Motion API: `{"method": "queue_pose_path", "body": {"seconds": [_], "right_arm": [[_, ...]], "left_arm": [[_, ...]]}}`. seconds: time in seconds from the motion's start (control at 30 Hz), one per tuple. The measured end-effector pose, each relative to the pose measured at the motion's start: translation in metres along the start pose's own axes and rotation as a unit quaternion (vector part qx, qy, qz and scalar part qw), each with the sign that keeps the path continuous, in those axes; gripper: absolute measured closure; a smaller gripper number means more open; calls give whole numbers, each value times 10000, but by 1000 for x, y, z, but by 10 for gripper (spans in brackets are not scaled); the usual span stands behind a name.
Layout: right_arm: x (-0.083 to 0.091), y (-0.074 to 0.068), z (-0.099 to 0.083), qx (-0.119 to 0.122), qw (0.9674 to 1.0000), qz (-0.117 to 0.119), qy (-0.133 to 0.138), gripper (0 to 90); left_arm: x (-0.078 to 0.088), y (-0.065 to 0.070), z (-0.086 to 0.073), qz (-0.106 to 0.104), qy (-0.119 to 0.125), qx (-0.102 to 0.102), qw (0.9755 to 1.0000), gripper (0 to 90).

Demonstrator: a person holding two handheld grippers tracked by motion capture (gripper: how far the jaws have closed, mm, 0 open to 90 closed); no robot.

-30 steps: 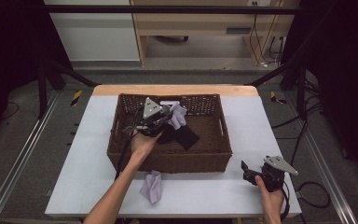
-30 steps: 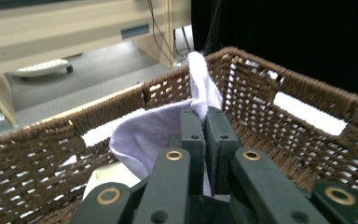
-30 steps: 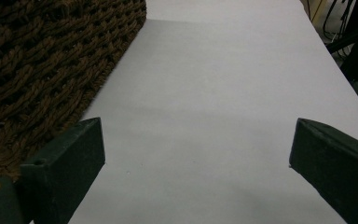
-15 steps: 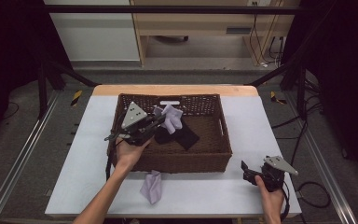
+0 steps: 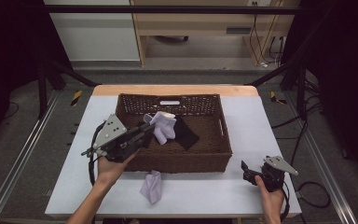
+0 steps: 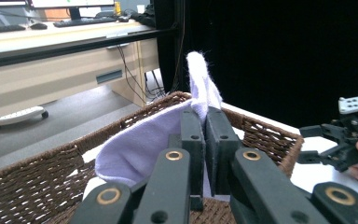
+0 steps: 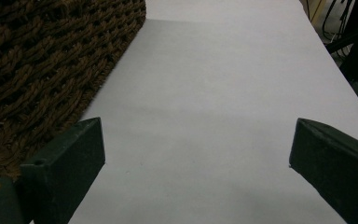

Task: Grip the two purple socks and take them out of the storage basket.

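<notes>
My left gripper [image 5: 145,130] is shut on a pale lilac sock [image 5: 164,125], holding it over the left part of the brown wicker basket [image 5: 216,154]. In the left gripper view the sock [image 6: 140,144] drapes over and rises between the closed black jaws of the left gripper [image 6: 204,126]. A black cloth [image 5: 185,133] lies inside the basket. A second lilac sock [image 5: 151,186] lies crumpled on the white table in front of the basket. My right gripper [image 5: 245,171] rests near the front right of the table, open; its view shows the right gripper [image 7: 196,144] with jaws wide apart over bare table.
The white table [image 5: 242,196] ends close in front of both hands. The basket's woven corner [image 7: 42,60] lies just left of the right gripper. Metal frame rails [image 5: 14,163] flank the table; a wooden desk [image 5: 205,28] stands behind.
My left gripper has pulled back toward the left and the near side, carrying the lilac sock with it from mid-basket toward the left wall. The right gripper has stayed put.
</notes>
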State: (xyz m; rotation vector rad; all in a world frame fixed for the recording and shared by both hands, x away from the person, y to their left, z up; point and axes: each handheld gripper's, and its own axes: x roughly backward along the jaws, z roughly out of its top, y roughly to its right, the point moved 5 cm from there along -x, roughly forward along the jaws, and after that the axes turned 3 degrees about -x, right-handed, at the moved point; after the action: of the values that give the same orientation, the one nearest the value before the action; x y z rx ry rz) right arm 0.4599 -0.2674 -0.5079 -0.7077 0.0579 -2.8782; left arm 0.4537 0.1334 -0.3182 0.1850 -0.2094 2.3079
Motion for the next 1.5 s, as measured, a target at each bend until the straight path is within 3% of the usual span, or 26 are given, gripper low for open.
{"method": "queue_pose_path", "body": {"seconds": [0.27,0.67,0.9,1.1,1.27,1.3,1.37,1.5], "right_arm": [[0,0,0,-3,10000,-5,1,38],[0,0,0,-9,10000,-34,8,38],[0,0,0,-1,10000,-35,12,38],[1,0,0,-6,10000,-33,15,38],[0,0,0,-14,10000,-9,-2,38],[0,0,0,-14,10000,-9,-2,38],[0,0,0,-12,10000,-2,-5,39],[0,0,0,-3,10000,-4,-10,39]], "left_arm": [[27,13,-2,-145,130,-31,9998,861],[56,36,-36,-145,-285,-104,9994,860],[52,39,-61,-208,-581,32,9981,860],[38,42,-85,-309,-909,90,9953,859],[23,41,-113,-353,-1313,221,9905,859],[23,41,-113,-353,-1313,221,9905,859],[15,40,-127,-355,-1509,262,9876,859],[5,42,-140,-403,-1690,292,9844,858]]}}
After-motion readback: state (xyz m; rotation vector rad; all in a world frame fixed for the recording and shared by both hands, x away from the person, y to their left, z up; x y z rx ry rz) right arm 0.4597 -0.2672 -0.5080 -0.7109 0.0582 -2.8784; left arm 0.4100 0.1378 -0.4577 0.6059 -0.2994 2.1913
